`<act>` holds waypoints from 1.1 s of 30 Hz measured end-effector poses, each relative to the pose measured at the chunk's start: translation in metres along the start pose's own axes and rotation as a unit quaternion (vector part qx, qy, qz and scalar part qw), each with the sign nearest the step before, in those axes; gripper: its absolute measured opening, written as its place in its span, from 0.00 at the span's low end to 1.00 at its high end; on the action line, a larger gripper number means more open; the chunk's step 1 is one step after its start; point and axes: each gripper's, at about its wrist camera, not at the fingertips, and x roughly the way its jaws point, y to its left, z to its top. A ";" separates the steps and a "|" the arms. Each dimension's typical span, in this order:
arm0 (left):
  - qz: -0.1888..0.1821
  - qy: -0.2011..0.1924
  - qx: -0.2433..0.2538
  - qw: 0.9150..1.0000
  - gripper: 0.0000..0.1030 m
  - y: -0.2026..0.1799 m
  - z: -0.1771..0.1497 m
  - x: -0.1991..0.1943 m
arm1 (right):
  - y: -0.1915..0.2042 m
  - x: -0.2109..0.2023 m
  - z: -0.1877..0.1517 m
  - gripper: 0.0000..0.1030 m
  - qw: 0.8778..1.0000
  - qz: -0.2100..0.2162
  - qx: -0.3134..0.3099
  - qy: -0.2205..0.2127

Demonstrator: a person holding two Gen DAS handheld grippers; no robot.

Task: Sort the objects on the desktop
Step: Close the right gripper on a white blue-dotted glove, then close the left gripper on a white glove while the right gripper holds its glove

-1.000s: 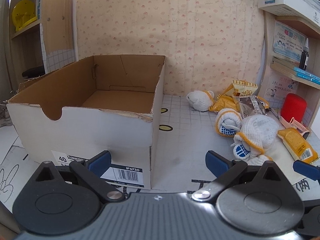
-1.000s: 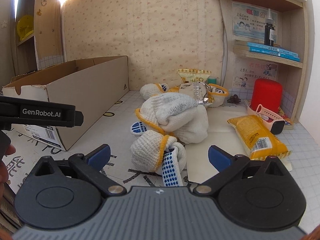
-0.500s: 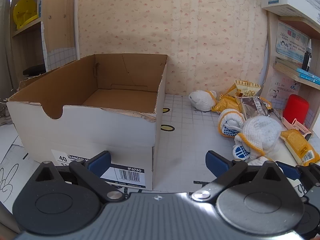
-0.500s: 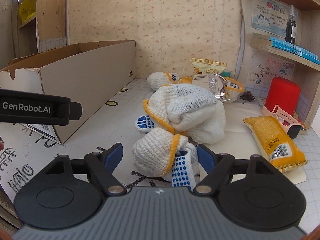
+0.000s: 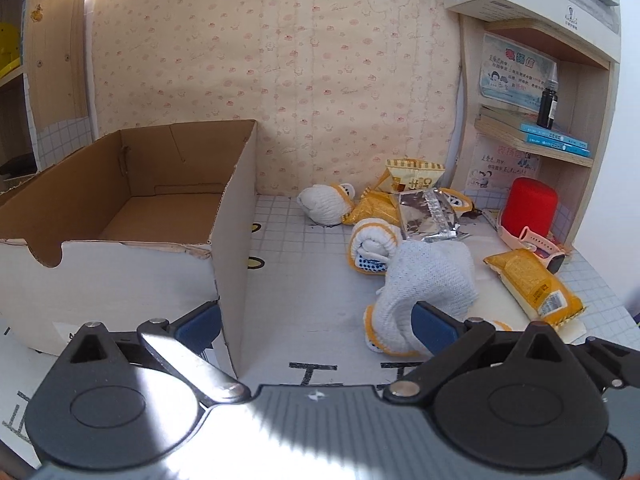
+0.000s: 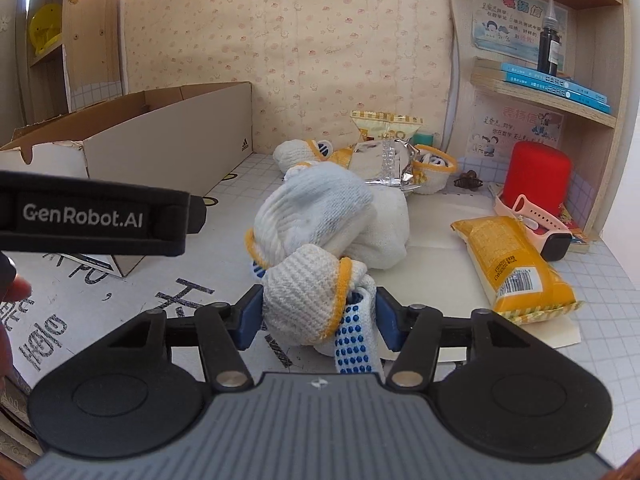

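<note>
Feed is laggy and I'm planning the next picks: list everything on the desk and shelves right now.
cardboard box: one, brown inside, white outside, left side of desk, nothing seen in it.
rolled gloves: at least five, white with yellow cuffs and blue dots, mid-desk; the nearest sits between the right tongs.
orange snack packs: two, one right of the gloves, one partly hidden at the back.
yellow snack bag: one, against the back wall.
foil pouch: one, silver, behind the gloves.
red cylinder: one, right rear by the shelf.
pink watch: one, before the cylinder.
dark bottle: one, on the shelf, atop blue books.
left tongs: open, holding nothing.
right tongs: closing on the nearest glove.
</note>
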 end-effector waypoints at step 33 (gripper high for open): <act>-0.071 0.012 0.058 0.996 0.68 -0.089 -0.014 0.085 | -0.068 -0.035 -0.032 0.56 0.999 -0.028 0.032 -0.016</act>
